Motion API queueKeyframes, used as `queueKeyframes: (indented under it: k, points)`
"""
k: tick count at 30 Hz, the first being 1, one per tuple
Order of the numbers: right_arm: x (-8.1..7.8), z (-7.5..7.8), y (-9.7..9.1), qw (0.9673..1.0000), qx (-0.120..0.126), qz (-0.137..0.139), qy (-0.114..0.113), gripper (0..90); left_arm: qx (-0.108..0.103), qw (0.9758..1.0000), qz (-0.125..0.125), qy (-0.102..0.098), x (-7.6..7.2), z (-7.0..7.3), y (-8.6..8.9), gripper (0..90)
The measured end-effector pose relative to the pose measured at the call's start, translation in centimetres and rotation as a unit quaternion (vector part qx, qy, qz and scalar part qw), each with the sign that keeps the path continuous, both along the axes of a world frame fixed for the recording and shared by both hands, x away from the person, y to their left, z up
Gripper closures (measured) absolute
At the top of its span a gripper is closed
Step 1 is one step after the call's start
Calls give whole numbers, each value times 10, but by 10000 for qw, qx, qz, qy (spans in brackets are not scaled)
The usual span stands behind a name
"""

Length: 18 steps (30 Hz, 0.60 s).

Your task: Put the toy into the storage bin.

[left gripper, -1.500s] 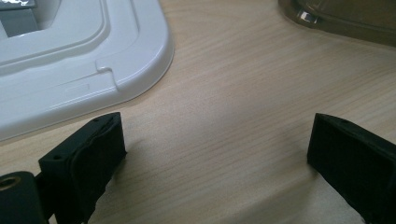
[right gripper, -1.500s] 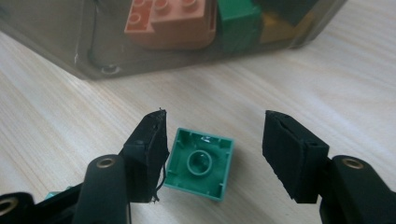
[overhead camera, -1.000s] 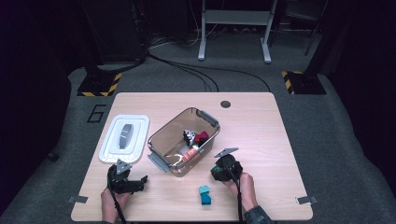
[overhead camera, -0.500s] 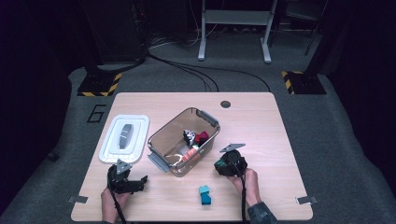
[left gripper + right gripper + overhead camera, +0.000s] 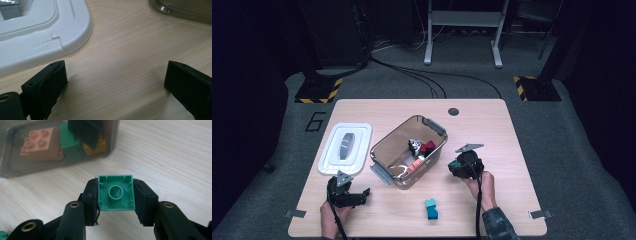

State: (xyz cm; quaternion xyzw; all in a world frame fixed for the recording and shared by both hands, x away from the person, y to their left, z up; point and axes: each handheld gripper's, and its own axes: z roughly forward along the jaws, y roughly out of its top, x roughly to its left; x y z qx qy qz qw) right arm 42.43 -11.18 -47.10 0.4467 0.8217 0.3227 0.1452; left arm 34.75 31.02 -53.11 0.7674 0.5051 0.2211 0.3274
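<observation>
One green brick (image 5: pixel 115 193) clamped between right hand-held gripper (image 5: pixel 116 200) jaws.

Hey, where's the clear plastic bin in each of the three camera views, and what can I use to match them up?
High view: the clear bin sits mid-table, lid off.
Left gripper view: one corner of it shows at the top right, beyond the open jaws.
Right gripper view: its wall is upper left, bricks inside, behind the green brick clamped in the right gripper.
Shared landmark: the wooden tabletop.

"6" on floor mat (image 5: pixel 315 121)
</observation>
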Motion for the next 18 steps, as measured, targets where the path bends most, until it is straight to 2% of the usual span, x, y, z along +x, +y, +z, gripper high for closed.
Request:
queueKeyframes:
  k: [18]
  points:
    - [34, 29, -7, 9994, 91, -192, -270, 583, -3, 10000, 3, -2, 0, 0, 0, 43]
